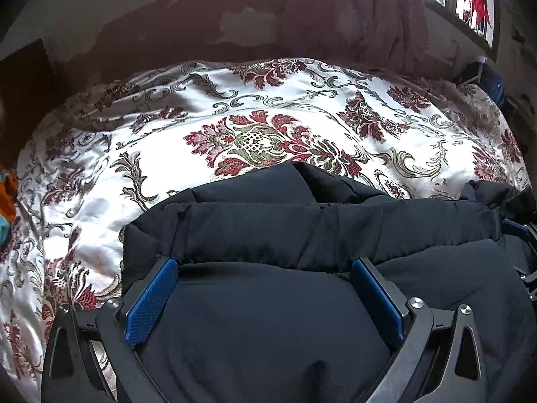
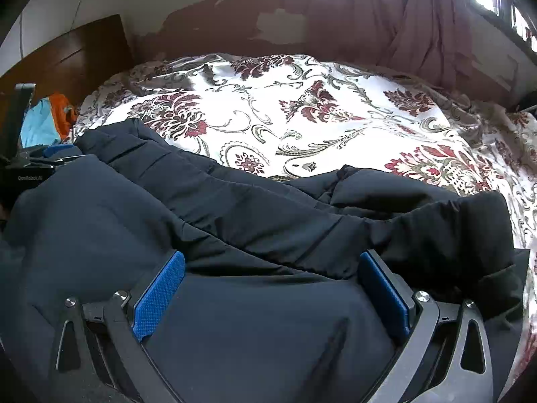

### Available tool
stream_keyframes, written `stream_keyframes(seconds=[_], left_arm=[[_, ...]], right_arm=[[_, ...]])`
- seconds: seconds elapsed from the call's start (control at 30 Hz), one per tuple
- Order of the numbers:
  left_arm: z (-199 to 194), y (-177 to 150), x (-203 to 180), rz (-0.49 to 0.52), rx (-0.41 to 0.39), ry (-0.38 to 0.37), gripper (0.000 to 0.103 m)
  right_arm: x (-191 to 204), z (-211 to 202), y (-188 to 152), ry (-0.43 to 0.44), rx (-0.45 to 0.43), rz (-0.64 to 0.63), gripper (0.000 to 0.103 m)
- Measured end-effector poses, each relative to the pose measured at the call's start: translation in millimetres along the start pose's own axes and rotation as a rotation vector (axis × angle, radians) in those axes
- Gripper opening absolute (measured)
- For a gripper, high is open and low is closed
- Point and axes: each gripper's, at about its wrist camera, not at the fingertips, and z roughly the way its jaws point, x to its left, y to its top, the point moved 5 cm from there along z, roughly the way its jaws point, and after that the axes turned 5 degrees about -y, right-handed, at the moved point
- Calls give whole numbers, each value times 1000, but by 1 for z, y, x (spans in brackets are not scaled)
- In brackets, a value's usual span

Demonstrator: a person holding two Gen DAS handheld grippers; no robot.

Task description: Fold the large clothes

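So I've got a big dark navy jacket (image 1: 302,228) bunched up on the near side of the bed (image 1: 268,107), sitting on a white bedspread (image 2: 302,100) with red and green floral patterns. It's puffy, looks padded, and a long thick band of it runs left to right across the left wrist view, just past the tips of the tongs.

Left tongs (image 1: 265,268) are spread wide, blue pads (image 1: 151,302) either side of a mound of jacket fabric, which fills the gap between them. The pads don't look like they're squeezing anything. Right tongs (image 2: 272,268) are the same deal: spread wide, fabric bulging up between the pads (image 2: 157,299), no pinch.

In the right wrist view a sleeve-like part (image 2: 453,235) sticks out to the right, lying over the bedspread. Far left in that view I can see the other gripper's body down on the jacket, and behind it something orange and light blue (image 2: 47,121) near a wooden headboard (image 2: 74,50).

Far side of the bed there's a wall with peeling paint (image 1: 245,27) and a mauve curtain (image 1: 352,16) to the right.
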Motion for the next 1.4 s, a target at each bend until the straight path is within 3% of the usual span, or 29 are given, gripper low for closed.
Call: stream_keyframes(seconds=[0.23,0.4,0.6,0.77,0.93,1.1,1.23,1.33,1.4], left_arm=[[-3,-2,-1,13,-7,19,103],[-24,3,-4,50,-17,118,103],[-73,11,11,-18,-85,69,103],[-94,6,28,-95,-73,43,103],[-99,-12,48,-148,2,38,103],[-94,-27,59,-229,80,-52,103],[-76,-41,61,-267,180,-126,103],[-61,-54,64,-305,249,-177,103],[-51,-64,66,-352,284,-214,103]], right_arm=[[1,-9,-2,-59,0,-10,101],[-3,-47,-6,-175,-38,-21,101],[-33,-95,-7,-223,-86,22,101],[-77,-116,-8,-255,-74,116,101],[-100,-109,-19,-243,-15,160,101],[-98,-95,-24,-215,26,133,101],[-98,-84,-33,-176,81,179,101],[-103,-69,-46,-114,141,240,101],[-105,-52,-58,-17,200,270,101]])
